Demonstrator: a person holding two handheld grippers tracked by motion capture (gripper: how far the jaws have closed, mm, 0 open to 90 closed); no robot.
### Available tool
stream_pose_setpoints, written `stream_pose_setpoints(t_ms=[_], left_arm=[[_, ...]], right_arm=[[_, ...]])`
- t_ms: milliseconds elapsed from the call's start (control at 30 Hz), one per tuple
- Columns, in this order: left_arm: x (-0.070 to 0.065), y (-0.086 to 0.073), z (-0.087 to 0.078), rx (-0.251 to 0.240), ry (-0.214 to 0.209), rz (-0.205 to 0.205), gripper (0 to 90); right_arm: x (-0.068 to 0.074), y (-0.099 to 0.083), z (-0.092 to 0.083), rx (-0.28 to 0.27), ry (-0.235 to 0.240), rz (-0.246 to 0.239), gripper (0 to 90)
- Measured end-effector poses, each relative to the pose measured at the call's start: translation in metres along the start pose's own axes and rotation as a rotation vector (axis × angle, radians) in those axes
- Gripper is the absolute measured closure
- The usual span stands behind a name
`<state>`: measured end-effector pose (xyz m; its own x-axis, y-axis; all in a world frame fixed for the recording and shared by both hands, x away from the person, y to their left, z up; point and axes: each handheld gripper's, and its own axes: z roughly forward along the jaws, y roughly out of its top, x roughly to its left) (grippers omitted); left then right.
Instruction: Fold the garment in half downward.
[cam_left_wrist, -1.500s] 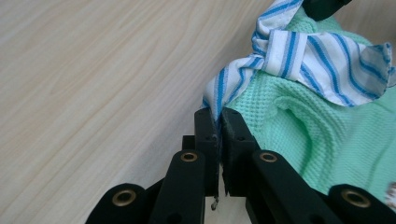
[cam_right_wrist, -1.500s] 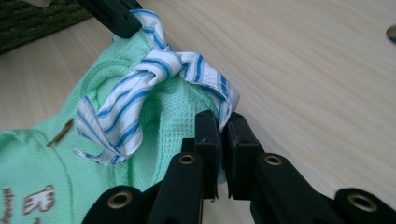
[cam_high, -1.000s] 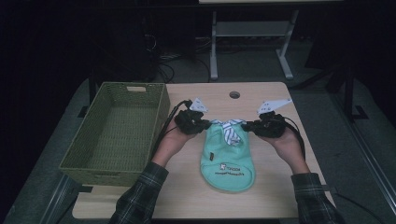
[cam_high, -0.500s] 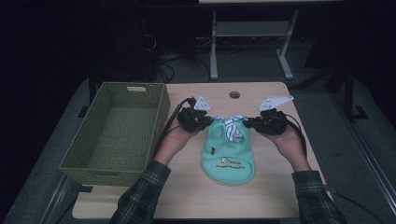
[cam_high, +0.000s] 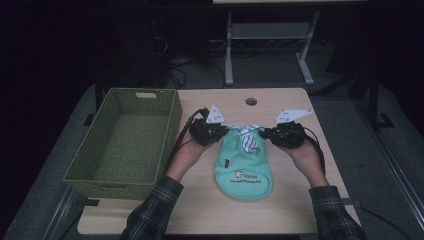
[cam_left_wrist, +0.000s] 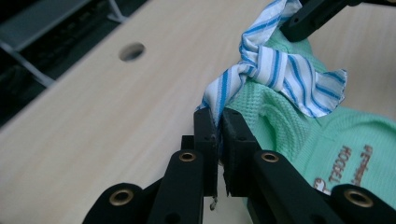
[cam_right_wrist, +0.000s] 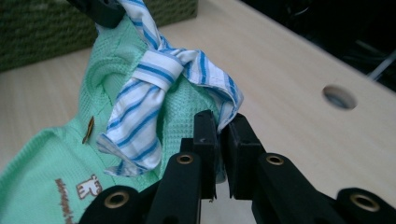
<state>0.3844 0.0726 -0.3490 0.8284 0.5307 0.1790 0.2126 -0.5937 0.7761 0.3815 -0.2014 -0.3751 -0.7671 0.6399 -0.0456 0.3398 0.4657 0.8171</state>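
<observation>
Two hand-held grippers pinch the top corners of a small mint-green garment (cam_high: 244, 167) with a blue-and-white striped tie (cam_high: 248, 137) knotted at its collar, stretched between them near the middle of the pale wooden surface (cam_high: 280, 210). The left hand-held gripper (cam_high: 220, 135) has its jaws closed almost fully on the left end of the collar, the striped fabric (cam_left_wrist: 275, 70) rising from between the black pads in the left gripper view; the right hand-held gripper (cam_high: 270, 134) is clamped in the same way on the opposite corner, with the striped fabric (cam_right_wrist: 154, 88) curling over its jaws in the right gripper view. Compared with a second ago, little has shifted: both hands sit in much the same spots at the far edge of the cloth, the grips look unchanged, and the garment lies in nearly the same place, its printed lower hem (cam_high: 245, 181) pointing toward the person. If anything, the top edge looks drawn slightly straighter between the two grippers than it did a second ago. That steadiness suggests the work is at a pause with the grasp secured on both sides, the garment ready to be lifted, folded or carried. The green woven basket (cam_high: 125, 145) stands empty just to the left of the left hand, a likely destination, though the garment remains wholly outside it, flat on the surface.
</observation>
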Motion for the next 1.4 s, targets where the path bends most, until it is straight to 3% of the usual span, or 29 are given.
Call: stream_pose_setpoints(t_ms=[133,333,433,767,933,1400], left_arm=[[-0.004,0.003,-0.008,-0.014,0.014,0.019,85.0],[-0.026,-0.023,-0.001,0.026,-0.024,0.060,84.7],[-0.032,-0.026,0.000,0.044,-0.027,0.089,84.4],[-0.040,-0.034,0.001,0.049,-0.088,0.078,81.0],[-0.046,-0.041,-0.002,0.059,-0.130,0.064,80.2],[-0.065,-0.064,0.004,0.113,-0.227,0.048,77.8]], right_arm=[[0.001,0.012,-0.007,-0.041,-0.015,-0.021,83.3],[0.017,-0.016,-0.003,-0.030,-0.007,-0.040,82.8],[0.022,-0.029,-0.002,-0.018,-0.002,-0.037,82.5],[0.026,-0.045,-0.003,-0.001,0.016,-0.023,78.9],[0.031,-0.053,-0.008,0.001,0.050,-0.021,78.0],[0.049,-0.079,-0.013,0.054,0.098,-0.007,78.2]])
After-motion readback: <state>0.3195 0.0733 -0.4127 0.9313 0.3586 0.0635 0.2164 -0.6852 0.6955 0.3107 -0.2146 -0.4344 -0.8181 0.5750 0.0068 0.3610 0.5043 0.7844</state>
